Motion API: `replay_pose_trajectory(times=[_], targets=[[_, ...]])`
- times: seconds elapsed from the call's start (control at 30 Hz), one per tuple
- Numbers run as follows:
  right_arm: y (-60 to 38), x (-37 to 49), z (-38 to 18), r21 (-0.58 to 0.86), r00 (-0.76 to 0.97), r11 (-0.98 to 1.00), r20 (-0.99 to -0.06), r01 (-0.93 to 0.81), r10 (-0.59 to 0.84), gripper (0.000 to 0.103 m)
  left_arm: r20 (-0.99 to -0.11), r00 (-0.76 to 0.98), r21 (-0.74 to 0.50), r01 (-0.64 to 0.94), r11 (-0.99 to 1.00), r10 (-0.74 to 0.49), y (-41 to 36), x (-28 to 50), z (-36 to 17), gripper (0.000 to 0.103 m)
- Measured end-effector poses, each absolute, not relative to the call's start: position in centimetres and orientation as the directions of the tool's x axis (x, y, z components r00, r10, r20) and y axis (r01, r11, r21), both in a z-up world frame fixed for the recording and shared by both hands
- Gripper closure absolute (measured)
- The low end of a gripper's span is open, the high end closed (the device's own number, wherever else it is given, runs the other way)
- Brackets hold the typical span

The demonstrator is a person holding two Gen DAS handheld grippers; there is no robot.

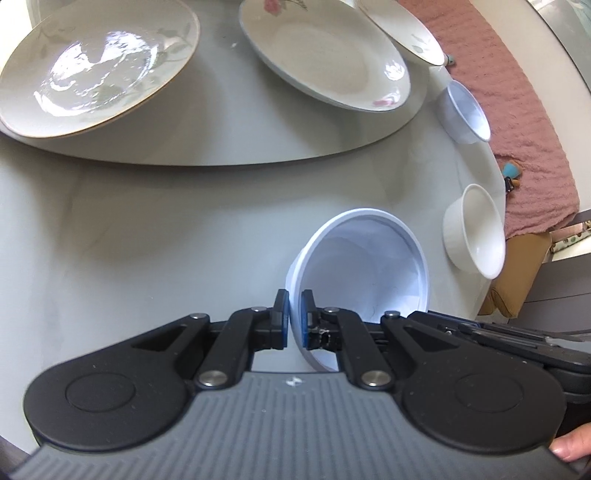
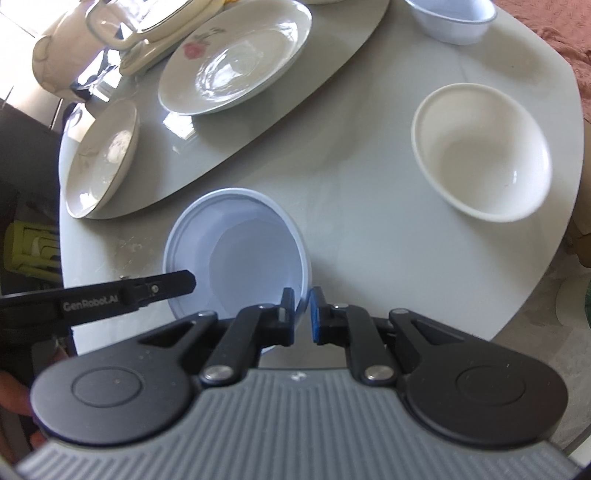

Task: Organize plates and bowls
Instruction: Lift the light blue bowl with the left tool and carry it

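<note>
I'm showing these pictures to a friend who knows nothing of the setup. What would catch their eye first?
The pale blue bowl near the table's front edge, its rim pinched on opposite sides by the left hand-held gripper and right hand-held gripper. Behind it, flowered plates on a raised turntable; a white bowl stands to the right.

Pale grey table [image 2: 369, 229] with raised turntable [image 2: 258, 122], cream bowl [image 2: 480, 151], bluish bowl [image 2: 454, 18].

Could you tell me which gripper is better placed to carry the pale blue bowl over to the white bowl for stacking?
Probably right. Both the left gripper and the right gripper are shut on the pale blue bowl rim, but the white bowl lies on the right gripper's side, with bare table between.
</note>
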State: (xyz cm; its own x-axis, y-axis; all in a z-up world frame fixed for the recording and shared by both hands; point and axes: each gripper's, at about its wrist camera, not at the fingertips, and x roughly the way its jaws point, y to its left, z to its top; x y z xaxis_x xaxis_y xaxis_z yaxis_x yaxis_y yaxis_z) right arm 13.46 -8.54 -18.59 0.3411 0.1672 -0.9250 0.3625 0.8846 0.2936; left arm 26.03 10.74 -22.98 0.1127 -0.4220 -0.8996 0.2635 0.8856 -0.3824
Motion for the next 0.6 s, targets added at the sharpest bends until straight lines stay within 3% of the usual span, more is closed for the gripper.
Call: replay_pose_trajectory(times=[0.6], targets=[[-7.7, 14.9, -19.1, 0.262, 0.33, 0.902, -0.933, 0.343, 0.146, 0.089, -0.918, 0.133, -0.337, 0.235, 0.912, -0.373, 11.1, 26.2, -23.5, 0.094]])
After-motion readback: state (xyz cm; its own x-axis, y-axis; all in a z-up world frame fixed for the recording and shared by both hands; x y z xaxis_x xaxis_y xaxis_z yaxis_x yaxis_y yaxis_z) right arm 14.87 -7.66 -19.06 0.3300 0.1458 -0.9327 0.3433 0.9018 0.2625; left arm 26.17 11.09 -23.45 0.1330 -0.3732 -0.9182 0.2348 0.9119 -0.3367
